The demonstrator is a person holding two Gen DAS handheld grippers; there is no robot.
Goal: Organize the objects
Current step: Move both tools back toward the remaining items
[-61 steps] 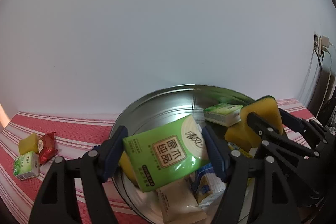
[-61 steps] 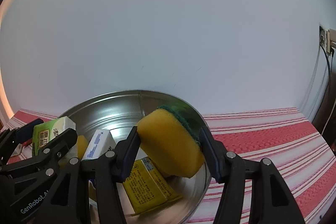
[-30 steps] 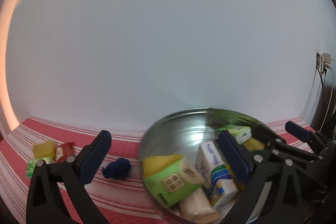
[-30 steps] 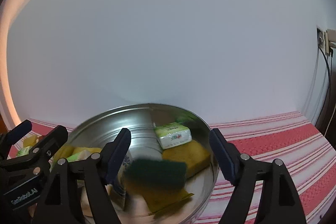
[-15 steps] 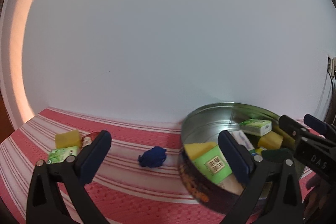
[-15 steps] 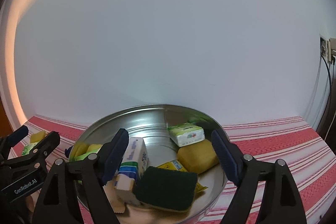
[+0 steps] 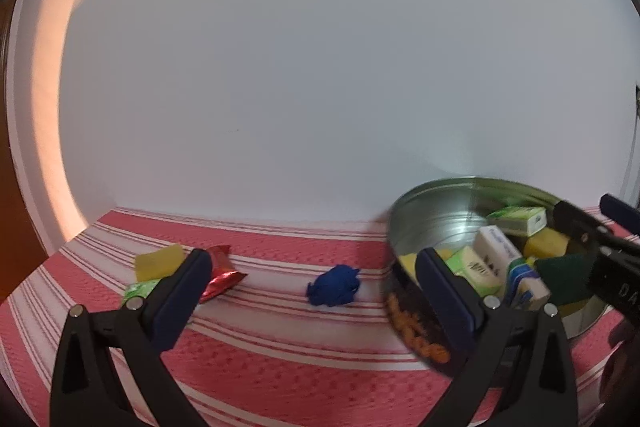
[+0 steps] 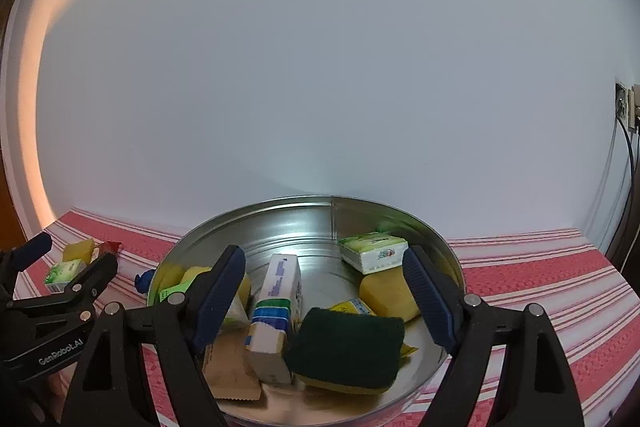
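Note:
My left gripper [image 7: 316,291] stands open and empty over the red striped cloth, its jaws framing a crumpled blue wad [image 7: 334,285] just ahead. Left of the wad lie a red wrapper [image 7: 220,277], a yellow sponge piece [image 7: 158,261] and a green pack [image 7: 140,289]. My right gripper [image 8: 324,295] is open and empty above the round metal tin [image 8: 332,201]. In the tin rest a dark-green-topped sponge [image 8: 348,343], a white-and-blue box [image 8: 276,311], a green tissue pack [image 8: 374,251], a yellow sponge [image 8: 390,293] and a brown packet [image 8: 232,375].
A white wall rises right behind the table. The tin [image 7: 440,195] sits at the right in the left wrist view, with the right gripper [image 7: 586,205] over it. A wall socket with cables [image 8: 626,107] is at the far right. Striped cloth [image 8: 540,267] stretches right of the tin.
Both grippers opened and let the green tissue pack and the sponge drop into the tin. My left gripper has swung left to face the blue wad; the right drew back slightly.

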